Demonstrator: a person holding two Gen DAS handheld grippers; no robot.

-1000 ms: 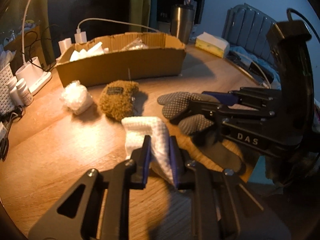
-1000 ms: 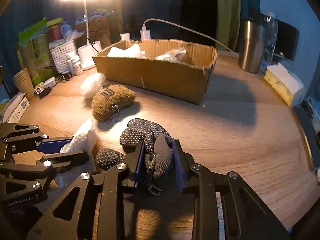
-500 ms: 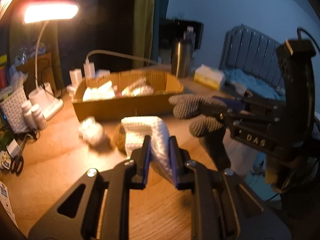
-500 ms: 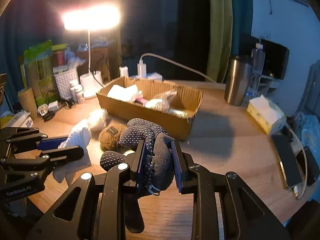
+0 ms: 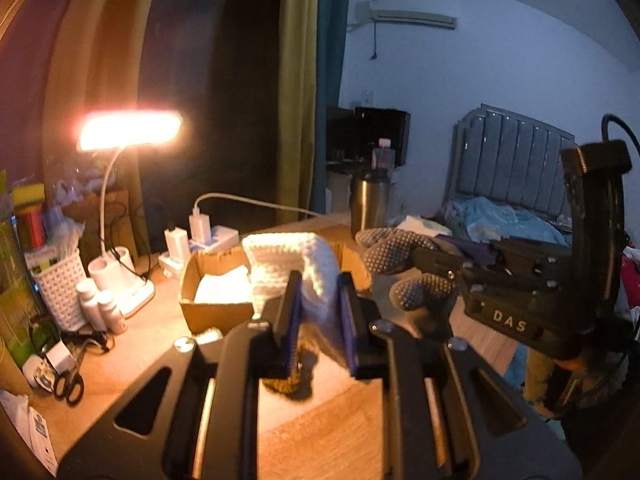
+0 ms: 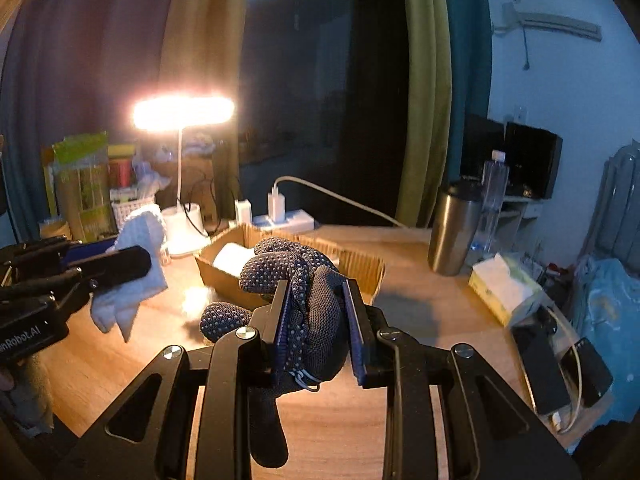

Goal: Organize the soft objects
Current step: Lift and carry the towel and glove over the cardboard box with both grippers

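While both grippers hang above the wooden surface [image 6: 432,304], the left gripper [image 5: 318,312] has its fingers pinching a white waffle-knit cloth [image 5: 292,264], and the right gripper [image 6: 318,320] has its fingers clamped on a dark dotted glove [image 6: 308,292]. Both soft things are held in the air, in front of the cardboard box [image 6: 360,276]. Raised letters "DAS" [image 5: 509,320] show on the right gripper's side (left wrist view); the left gripper's body reads "nRobot.AI" [image 6: 20,338], partly cut off.
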